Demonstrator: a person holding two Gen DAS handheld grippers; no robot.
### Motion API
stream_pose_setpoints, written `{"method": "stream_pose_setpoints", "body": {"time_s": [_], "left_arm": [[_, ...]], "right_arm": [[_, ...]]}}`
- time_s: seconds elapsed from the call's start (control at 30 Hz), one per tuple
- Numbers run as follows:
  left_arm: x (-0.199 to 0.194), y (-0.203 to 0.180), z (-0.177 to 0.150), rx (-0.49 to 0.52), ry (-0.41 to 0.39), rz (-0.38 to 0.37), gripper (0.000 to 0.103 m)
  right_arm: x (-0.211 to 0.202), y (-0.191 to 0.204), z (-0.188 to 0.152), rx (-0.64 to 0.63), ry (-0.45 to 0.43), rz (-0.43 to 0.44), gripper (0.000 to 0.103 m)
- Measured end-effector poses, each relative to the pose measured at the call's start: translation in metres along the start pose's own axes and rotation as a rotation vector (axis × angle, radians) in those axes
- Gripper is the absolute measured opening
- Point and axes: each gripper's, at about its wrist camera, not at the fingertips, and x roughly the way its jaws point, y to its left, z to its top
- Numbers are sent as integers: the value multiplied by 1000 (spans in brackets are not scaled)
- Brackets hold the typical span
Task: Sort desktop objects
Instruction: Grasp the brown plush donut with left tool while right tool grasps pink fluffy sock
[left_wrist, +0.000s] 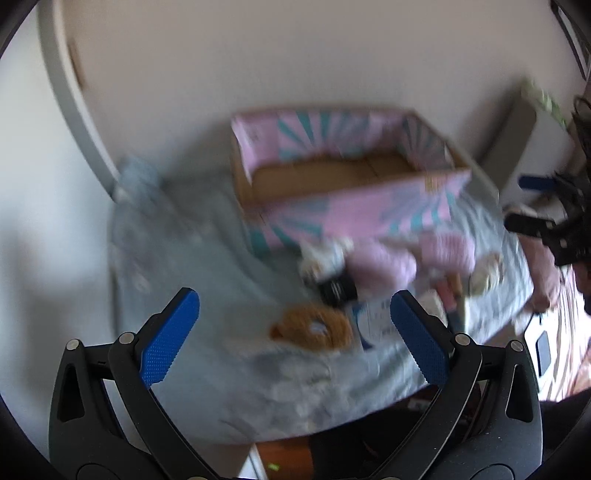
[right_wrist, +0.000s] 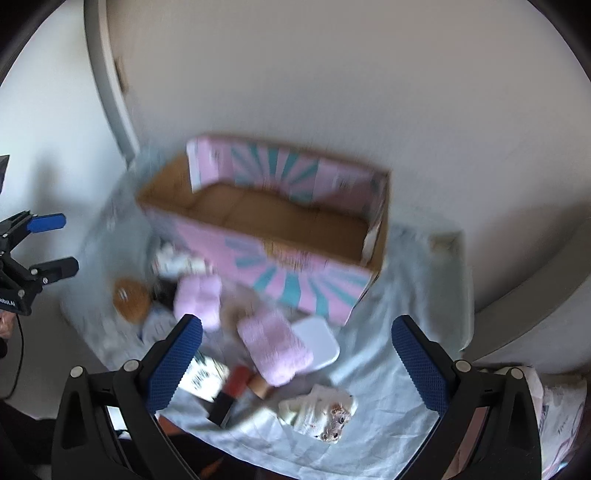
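The open pink cardboard box with teal rays (right_wrist: 295, 258) sits at the far side of the table, close to the white wall (right_wrist: 332, 74), its long axis running left to right and its mouth facing up; only its brown floor shows inside. In front of it, on the pale grey cloth (left_wrist: 207, 295), the small things lie in a loose heap — two fluffy pink pieces (right_wrist: 273, 343), a round brown plush item (left_wrist: 314, 328), a white rounded flat pad (right_wrist: 317, 339), a small black block (left_wrist: 338, 291) and a crumpled printed white wrapper (right_wrist: 321, 410). The blur hides finer detail.

I hold my left gripper (left_wrist: 295, 336) above the near left of the cloth, pointing toward the box, jaws spread wide with nothing between them. My right gripper (right_wrist: 297, 362) hovers over the near right of the heap, also wide open and empty, aimed at the box's front wall.

Bare cloth lies left of the heap and right of the box — the cloth's near edge drops off just under both grippers.
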Motion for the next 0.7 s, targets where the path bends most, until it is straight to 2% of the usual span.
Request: {"method": "stream_pose_setpoints", "body": {"time_s": [0.1, 0.3, 0.4, 0.47, 0.53, 0.63, 0.7], "left_arm": [[32, -7, -22, 17, 41, 9, 103], [65, -6, -39, 35, 25, 38, 103], [82, -2, -43, 38, 19, 39, 101], [87, -2, -43, 34, 20, 10, 100], [89, 1, -43, 18, 2, -15, 95], [95, 5, -43, -9, 22, -76, 69], [96, 0, -45, 8, 19, -80, 66]], "right_arm": [[27, -4, -10, -36, 30, 34, 97], [69, -7, -24, -111, 39, 78, 84], [84, -4, -28, -150, 48, 99, 73], [90, -1, -31, -176, 57, 113, 54], [95, 2, -34, -204, 68, 103, 45], [92, 7, -34, -239, 56, 106, 35], [91, 8, -33, -247, 51, 102, 34]]}}
